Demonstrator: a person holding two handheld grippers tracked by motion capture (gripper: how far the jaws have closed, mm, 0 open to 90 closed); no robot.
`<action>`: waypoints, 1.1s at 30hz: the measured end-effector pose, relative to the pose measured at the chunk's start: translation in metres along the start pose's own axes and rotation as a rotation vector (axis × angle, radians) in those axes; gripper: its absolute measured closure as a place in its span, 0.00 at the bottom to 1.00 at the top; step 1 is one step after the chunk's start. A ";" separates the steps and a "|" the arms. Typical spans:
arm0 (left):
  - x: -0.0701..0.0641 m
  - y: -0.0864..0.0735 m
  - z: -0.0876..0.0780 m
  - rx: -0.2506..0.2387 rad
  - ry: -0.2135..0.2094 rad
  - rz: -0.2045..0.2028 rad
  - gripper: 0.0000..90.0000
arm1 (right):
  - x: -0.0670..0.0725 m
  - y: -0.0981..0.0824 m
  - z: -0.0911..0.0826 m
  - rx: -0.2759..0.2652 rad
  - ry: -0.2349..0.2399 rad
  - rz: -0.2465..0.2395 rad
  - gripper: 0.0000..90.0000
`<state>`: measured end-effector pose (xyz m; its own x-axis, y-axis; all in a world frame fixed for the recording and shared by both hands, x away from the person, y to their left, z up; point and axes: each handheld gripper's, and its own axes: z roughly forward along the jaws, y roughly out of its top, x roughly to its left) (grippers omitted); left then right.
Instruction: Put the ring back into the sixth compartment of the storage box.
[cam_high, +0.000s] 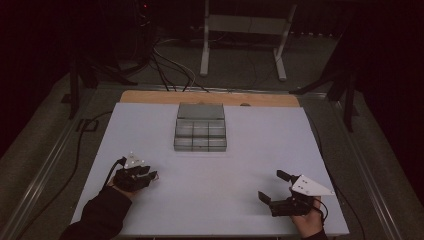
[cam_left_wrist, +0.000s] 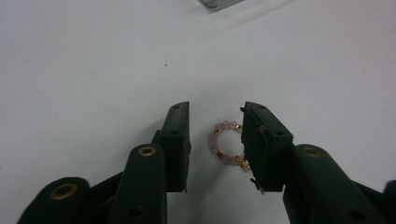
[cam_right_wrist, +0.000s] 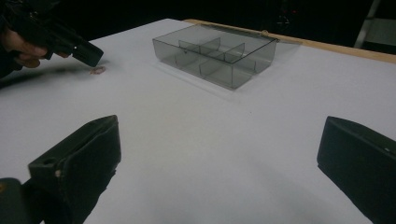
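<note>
Left gripper view: a small bead ring (cam_left_wrist: 227, 143) of pink and gold beads is seen lying flat on the white table (cam_left_wrist: 93, 70).
Left tool (cam_left_wrist: 215, 140): its jaws are held apart, one on each side of the ring; the right jaw is just beside it or touching, which cannot be told.
Right tool (cam_right_wrist: 219, 158): its jaws are spread wide, with nothing between them.
Clear box (cam_right_wrist: 217, 53): it is set far ahead of both tools, with small parts inside.

A dim lab or recording studio is suggested by the white worktop (cam_high: 150, 130), trailing floor cables (cam_high: 170, 65), dark stands and a metal frame (cam_high: 245, 25).
</note>
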<state>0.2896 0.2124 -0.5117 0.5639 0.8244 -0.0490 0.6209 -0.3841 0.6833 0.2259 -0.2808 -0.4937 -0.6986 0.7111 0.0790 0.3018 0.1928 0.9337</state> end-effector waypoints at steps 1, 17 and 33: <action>0.000 0.000 0.001 0.002 -0.002 0.000 0.73 | 0.000 0.000 0.000 0.001 0.000 0.000 0.00; 0.000 -0.001 0.007 0.045 0.015 -0.008 0.89 | 0.000 0.000 0.000 0.005 0.000 0.006 0.00; -0.005 0.002 0.008 0.065 0.042 0.012 1.00 | 0.000 0.000 0.000 0.009 -0.002 0.003 0.00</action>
<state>0.2925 0.2042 -0.5156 0.5491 0.8357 -0.0098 0.6489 -0.4189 0.6352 0.2260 -0.2805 -0.4942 -0.6966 0.7128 0.0817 0.3102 0.1965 0.9302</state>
